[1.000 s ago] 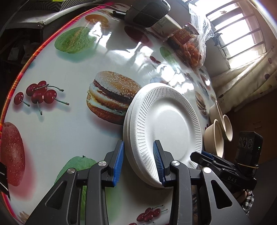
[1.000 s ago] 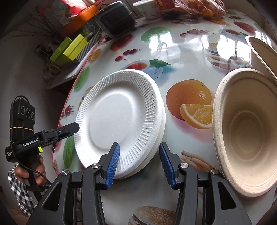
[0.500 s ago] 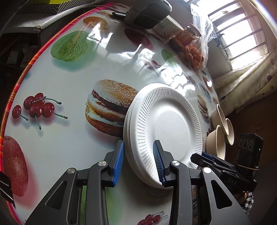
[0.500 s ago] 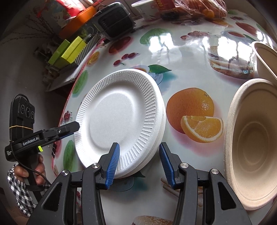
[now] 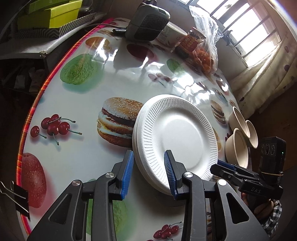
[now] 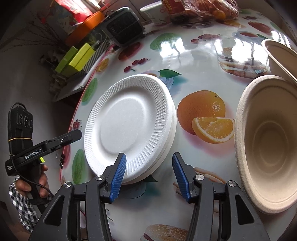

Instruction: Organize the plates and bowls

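Note:
A stack of white foam plates [image 5: 178, 137] [image 6: 128, 126] lies on the fruit-print table [image 5: 78, 103]. My left gripper [image 5: 148, 174] straddles the stack's near rim, one blue pad over the plate and the other just outside the edge, not pressing. From the other side my right gripper [image 6: 149, 176] straddles the rim too; its jaws are opening, one pad above the plate and the other well off it. Several tan bowls [image 5: 237, 148] stand at the table's right edge. The nearest tan bowl [image 6: 265, 144] is just right of my right gripper.
A dark speaker-like box [image 5: 146, 24] and a plastic bag of snacks [image 5: 202, 48] sit at the far side. Yellow-green boxes [image 5: 50, 14] lie on a shelf off the table. A binder clip [image 5: 18, 194] grips the table's left edge. A hand in a checked sleeve [image 6: 24, 194] holds the left gripper.
The right gripper's jaws have spread wider around the plate rim. Both views have shifted slightly, with the nearest bowl sliding right in the right wrist view. The plates stay in place.

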Demonstrator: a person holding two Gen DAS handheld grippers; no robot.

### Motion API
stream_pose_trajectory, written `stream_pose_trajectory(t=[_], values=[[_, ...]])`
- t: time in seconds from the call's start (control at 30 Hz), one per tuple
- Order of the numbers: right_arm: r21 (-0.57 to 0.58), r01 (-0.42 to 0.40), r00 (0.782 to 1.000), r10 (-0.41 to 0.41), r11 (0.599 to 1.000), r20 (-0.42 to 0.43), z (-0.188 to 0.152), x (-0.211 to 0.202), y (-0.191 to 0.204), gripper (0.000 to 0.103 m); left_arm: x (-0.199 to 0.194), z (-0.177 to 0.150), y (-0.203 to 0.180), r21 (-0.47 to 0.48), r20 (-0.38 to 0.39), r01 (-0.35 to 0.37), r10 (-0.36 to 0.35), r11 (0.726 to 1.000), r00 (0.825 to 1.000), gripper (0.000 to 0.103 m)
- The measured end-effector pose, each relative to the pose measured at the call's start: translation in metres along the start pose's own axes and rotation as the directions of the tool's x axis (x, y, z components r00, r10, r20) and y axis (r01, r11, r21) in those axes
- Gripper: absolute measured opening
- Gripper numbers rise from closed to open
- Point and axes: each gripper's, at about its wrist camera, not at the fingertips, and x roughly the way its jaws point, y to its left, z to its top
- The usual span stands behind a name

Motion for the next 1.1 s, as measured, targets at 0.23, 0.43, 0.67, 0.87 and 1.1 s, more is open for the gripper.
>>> stream_pose_trajectory(t=[0.23, 0.43, 0.67, 0.87, 1.1], values=[[0.011, -0.025, 0.999, 0.024, 1.0, 0.043, -0.011, -0.015, 0.0, 0.054, -0.01, -0.003, -0.025, 0.055, 0.028, 0.006, -0.008, 0.998, 1.0, 0.036], [0.009, -0.019, 0.994, 0.018, 1.0, 0.109, -0.023, -0.042, -0.003, 0.054, -0.008, -0.007, -0.059, 0.119, 0.022, 0.024, -0.027, 0.993, 0.999, 0.039], [0.037, 0.044, 0.972, -0.052, 0.998, 0.231, -0.033, -0.092, -0.021, 0.054, 0.001, -0.002, -0.108, 0.189, 0.003, 0.074, -0.076, 0.979, 0.997, 0.039], [0.12, 0.099, 0.94, -0.133, 0.988, 0.315, -0.036, -0.133, -0.058, 0.054, 0.017, 0.008, -0.153, 0.237, -0.021, 0.115, -0.114, 0.965, 0.993, 0.039], [0.212, 0.162, 0.898, -0.233, 0.964, 0.372, -0.03, -0.17, -0.107, 0.054, 0.041, 0.026, -0.196, 0.266, -0.047, 0.144, -0.137, 0.953, 0.989, 0.039]])
